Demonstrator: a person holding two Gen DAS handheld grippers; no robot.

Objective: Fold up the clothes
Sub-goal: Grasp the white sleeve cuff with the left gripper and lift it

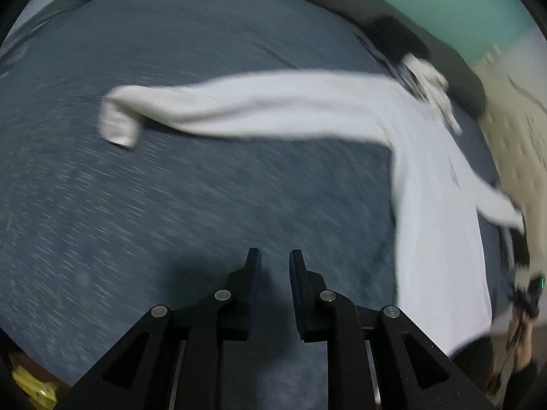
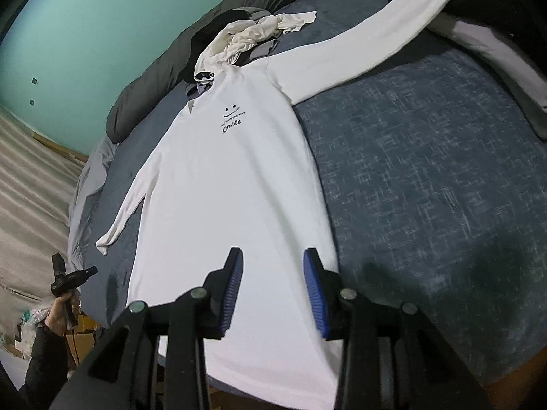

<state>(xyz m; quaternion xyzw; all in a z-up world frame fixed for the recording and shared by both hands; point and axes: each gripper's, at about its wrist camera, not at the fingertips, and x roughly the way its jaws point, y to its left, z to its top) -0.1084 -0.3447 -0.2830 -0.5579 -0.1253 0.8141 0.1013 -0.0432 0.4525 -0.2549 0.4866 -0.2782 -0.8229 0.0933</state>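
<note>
Hoodie (image 2: 232, 184), white, soft knit, long-sleeved, lying face up and flat on a bed (image 2: 427, 177); small black smiley print with the word "Smile" (image 2: 231, 120) on the chest. Hood (image 2: 218, 54) bunched and crumpled at the top. One sleeve (image 2: 359, 44) stretched straight out towards the far corner, the other sleeve (image 2: 126, 205) angled down towards the bed's edge; ribbed cuffs. Bedcover: blue-grey woven fabric with a pale flecked crosshatch texture. Dark grey padded duvet (image 2: 150, 82) heaped along the far side, with a creased white garment (image 2: 273, 24) beside the hood. Teal wall (image 2: 102, 17) behind.

Right gripper (image 2: 273, 273): black frame, ribbed blue pads, fingers parted above the hem region, nothing between them. Left gripper (image 1: 275, 266): black frame, fingers narrowly parted, nothing between them, over bare bedcover well apart from the hoodie; that view is motion-blurred. Hand (image 2: 63, 311) holding the left gripper's handle at the bed's edge.
</note>
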